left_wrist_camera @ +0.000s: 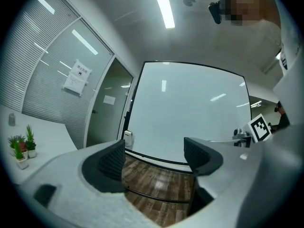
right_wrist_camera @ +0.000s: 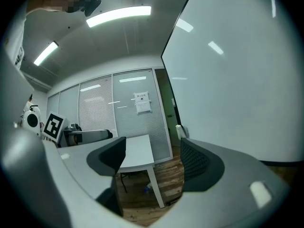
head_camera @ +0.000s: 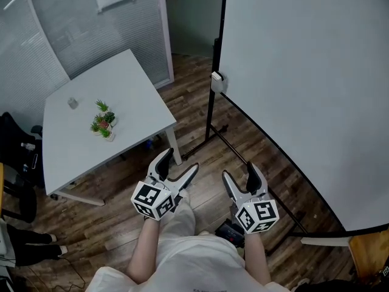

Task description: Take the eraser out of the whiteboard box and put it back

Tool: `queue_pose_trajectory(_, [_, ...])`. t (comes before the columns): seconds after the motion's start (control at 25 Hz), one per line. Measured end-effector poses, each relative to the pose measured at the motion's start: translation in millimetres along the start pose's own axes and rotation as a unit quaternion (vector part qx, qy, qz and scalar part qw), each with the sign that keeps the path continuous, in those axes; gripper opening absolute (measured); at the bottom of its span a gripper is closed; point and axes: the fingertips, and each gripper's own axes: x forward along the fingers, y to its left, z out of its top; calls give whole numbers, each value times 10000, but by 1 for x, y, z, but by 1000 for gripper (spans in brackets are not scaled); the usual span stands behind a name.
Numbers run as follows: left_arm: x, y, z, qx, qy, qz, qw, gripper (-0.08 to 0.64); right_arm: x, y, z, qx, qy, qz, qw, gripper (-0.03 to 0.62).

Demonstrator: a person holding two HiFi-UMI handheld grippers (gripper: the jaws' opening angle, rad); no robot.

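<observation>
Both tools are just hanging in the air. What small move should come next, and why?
Probably step toward the whiteboard box on the near edge of the whiteboard: the left tool and right tool stand open and empty, and the box looks beyond reach.

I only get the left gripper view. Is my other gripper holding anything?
Observer: No. The right gripper has its jaws apart, with nothing between them.
Operator: What's beside the table?
Observer: In the head view, a black chair stands at its left side.
Operator: Anything on the floor?
Observer: A small blue thing lies there, close to the table. I can't tell what it is.
</observation>
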Motion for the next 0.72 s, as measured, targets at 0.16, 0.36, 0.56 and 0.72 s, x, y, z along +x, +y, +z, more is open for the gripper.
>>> queue_pose_trajectory(0.16, [33,31,0,-8,34,75,10000,376,41,-17,-1,-27,103,52,9999,354])
queue_pose_trajectory(0.36, [100,73,0,-29,218,-96,9997,374,98,-51,2,23,267,-104,9996,354])
queue_pose_trajectory(0.56, [168,117,13,-13,342,-402,9986,370,165,-79,14,107,268,-333,9990,354])
queue_pose_trajectory(0.72, [218,150,22,1,393,-673,9970,364,214,-98,23,124,264,-529,9982,354])
